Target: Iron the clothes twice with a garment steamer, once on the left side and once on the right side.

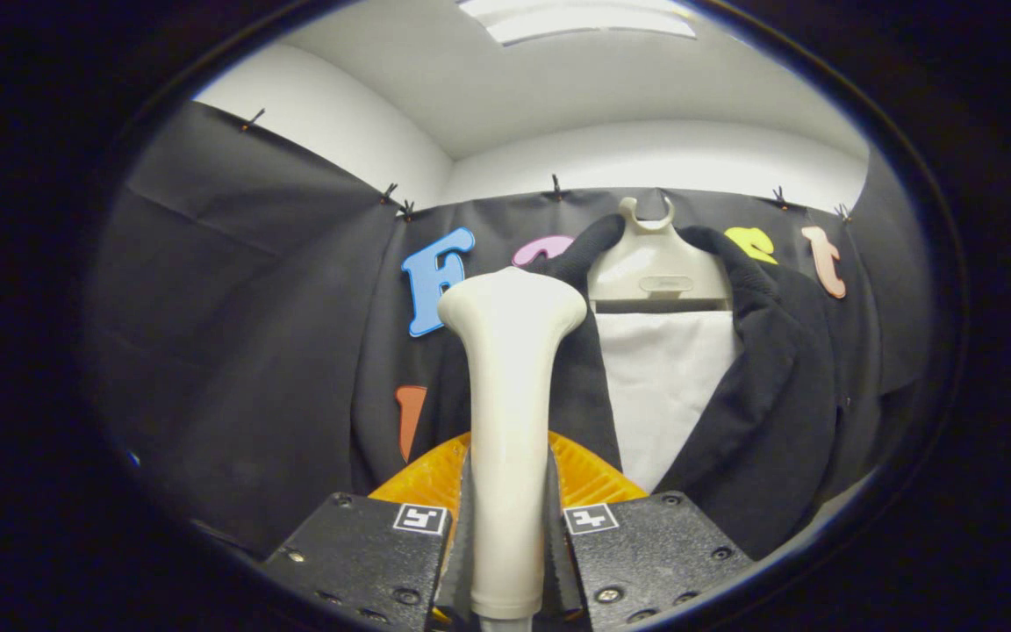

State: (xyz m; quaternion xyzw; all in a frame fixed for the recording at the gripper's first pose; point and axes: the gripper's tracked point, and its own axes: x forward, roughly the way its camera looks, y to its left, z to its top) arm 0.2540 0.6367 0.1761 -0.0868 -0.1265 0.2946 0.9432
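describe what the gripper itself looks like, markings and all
The gripper has two blocky, rough-textured finger bodies fastened with round screws. Each carries a small square black-and-white tag near its inner top corner. An orange ribbed part sits just beyond the fingers.

Black cloth wall (233,290) — white room wall (672,158), ceiling light (576,17) above

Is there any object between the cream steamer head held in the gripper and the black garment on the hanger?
Nothing visible stands between them. The gripper is shut on the cream plastic steamer handle, whose flared head rises just ahead of the fingers. Directly beyond it hangs the black garment on a cream hanger, open over a white panel.
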